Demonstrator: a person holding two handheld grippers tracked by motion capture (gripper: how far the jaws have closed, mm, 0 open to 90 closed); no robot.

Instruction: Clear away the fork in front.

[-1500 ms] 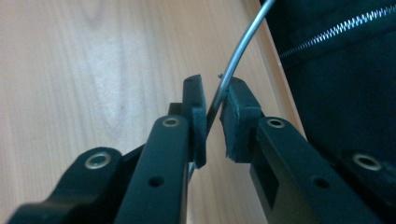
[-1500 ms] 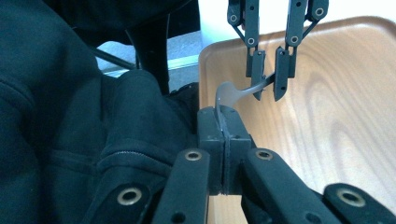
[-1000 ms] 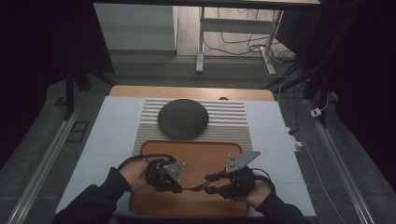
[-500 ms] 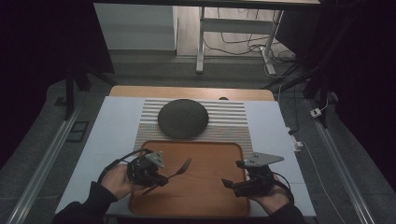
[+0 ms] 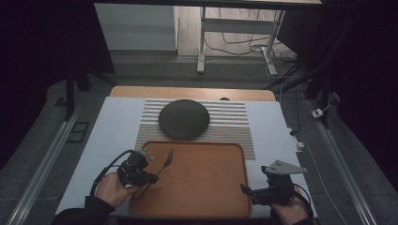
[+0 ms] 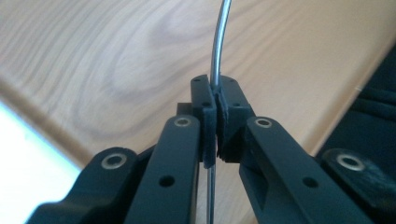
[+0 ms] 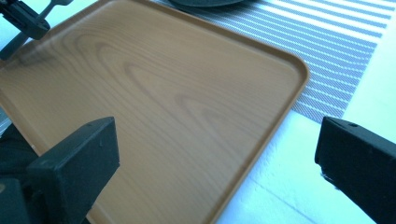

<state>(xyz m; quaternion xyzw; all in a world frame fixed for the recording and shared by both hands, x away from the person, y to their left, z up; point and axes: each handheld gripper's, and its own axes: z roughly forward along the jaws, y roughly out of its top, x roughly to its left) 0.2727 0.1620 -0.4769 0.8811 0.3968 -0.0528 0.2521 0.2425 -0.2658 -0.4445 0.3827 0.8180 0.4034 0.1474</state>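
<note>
Fork held above the tray

Fork (image 5: 165, 161) hangs over the tray's (image 5: 197, 206) left edge, handle clenched in the left gripper (image 5: 146, 177) fingers. Right gripper (image 5: 246, 190), fingers released, waits off the tray's right corner. Likely next: carrying the fork toward the plate (image 5: 183, 119) beyond the tray.

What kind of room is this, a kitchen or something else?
Probably a lab or recording room made up like a dinner table, not a real kitchen. A wooden tray, a striped placemat and a dark plate lie on the table, with loose cables on the floor behind.
</note>
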